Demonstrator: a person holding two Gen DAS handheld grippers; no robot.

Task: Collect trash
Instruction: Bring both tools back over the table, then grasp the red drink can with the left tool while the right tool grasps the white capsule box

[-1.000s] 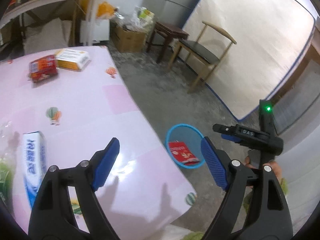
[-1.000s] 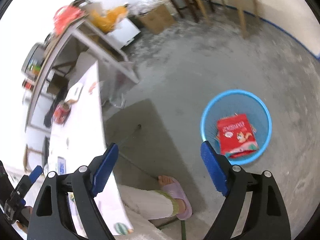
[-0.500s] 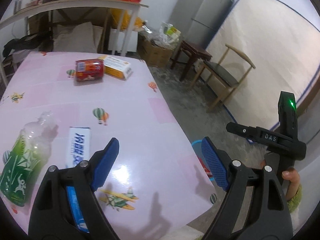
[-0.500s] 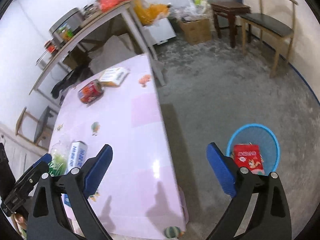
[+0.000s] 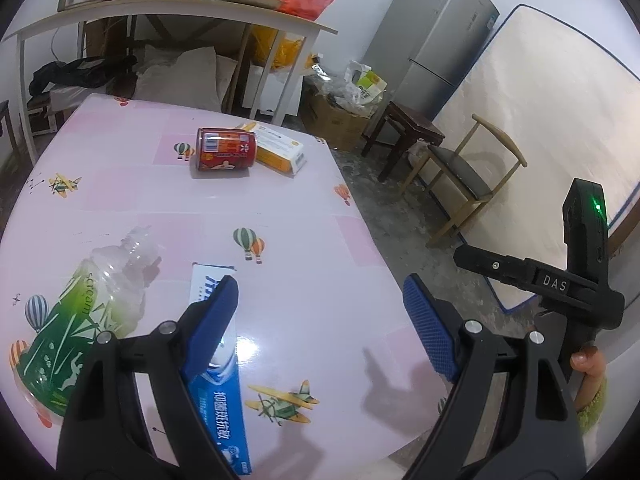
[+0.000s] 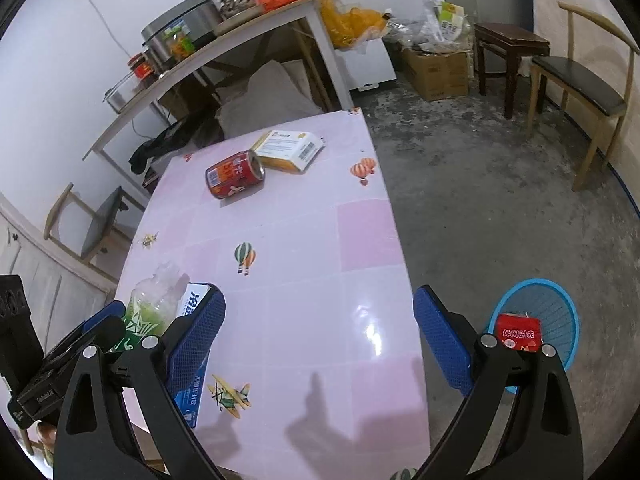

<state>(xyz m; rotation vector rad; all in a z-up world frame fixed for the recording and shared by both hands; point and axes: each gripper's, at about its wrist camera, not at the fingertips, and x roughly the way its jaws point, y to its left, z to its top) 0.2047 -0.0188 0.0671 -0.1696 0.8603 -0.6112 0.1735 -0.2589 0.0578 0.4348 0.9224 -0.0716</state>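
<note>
So I see one red snack packet (image 6: 519, 333) already in the round blue mesh bin (image 6: 560, 312); the red metal can (image 5: 226, 154), yellow-white carton (image 5: 280, 152), blue toothpaste box (image 5: 224, 392) and clear plastic bottle (image 5: 80, 320) remain on the pink table (image 5: 280, 208). Left gripper (image 5: 320, 324) and right gripper (image 6: 320, 336) are both wide apart, empty.

glossy tablecloth (image 5: 280, 208), metal can (image 5: 226, 155), cardboard box (image 5: 280, 152), rough concrete floor (image 6: 500, 208).

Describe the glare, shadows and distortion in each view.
Left wrist view: a bright glare patch on the table beside the toothpaste box, gripper shadows near its front edge, fisheye bending the fridge. Right wrist view: glare near the table's right edge, similar shadows, dark vignetted corners.
</note>
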